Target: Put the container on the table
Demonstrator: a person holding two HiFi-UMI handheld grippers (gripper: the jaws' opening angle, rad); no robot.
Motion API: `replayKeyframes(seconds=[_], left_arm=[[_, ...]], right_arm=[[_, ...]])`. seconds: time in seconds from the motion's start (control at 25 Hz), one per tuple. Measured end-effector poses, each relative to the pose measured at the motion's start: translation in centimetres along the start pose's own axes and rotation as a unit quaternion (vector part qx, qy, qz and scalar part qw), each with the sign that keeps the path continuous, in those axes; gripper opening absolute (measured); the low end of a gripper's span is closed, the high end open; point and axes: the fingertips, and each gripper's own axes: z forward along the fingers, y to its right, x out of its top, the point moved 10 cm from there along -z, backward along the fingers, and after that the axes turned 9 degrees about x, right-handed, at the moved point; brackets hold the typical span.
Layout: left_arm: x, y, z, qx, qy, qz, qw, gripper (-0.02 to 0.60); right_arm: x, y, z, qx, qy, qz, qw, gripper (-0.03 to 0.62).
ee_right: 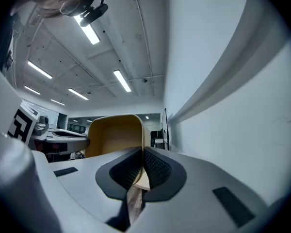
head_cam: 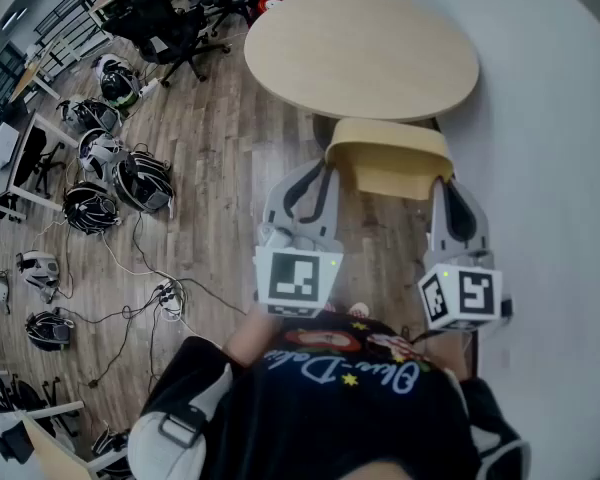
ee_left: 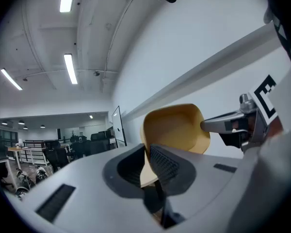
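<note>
Holding the yellow container (head_cam: 390,158) off any surface, both claws are clamped on it: the left claw (ee_left: 148,165) has its jaws pinched on the left wall, and the right claw (ee_right: 141,168) has its jaws pinched on the right wall. The container hangs at the near edge of the round light-wood table (head_cam: 360,48), whose top is bare; it is probably just short of the table rather than over it, but depth is hard to judge. Below is a wood-plank floor (head_cam: 220,168), with a plain white wall (head_cam: 550,118) at right. Helmets (head_cam: 140,180) and cables (head_cam: 130,268) lie on the floor at left, office chairs (head_cam: 175,28) stand beyond, and strip lights (ee_left: 70,69) run along the ceiling.
</note>
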Motion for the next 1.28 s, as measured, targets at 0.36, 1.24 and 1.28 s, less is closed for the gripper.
replayKeyframes(seconds=[0.36, 1.24, 1.28], left_arm=[[0.3, 1.7, 0.8, -0.005, 0.001, 0.002, 1.0000, 0.029], [0.2, 3.6, 2.5, -0.010, 0.000, 0.017, 0.9998, 0.029], [0.0, 3.4, 3.0, -0.013, 0.002, 0.014, 0.9998, 0.029]], right_arm=[[0.0, 1.7, -0.7, -0.010, 0.003, -0.003, 1.000, 0.014], [-0.7, 3.9, -0.8, -0.017, -0.002, -0.006, 1.000, 0.014], [-0.7, 4.0, -0.4, -0.020, -0.003, -0.008, 1.000, 0.015]])
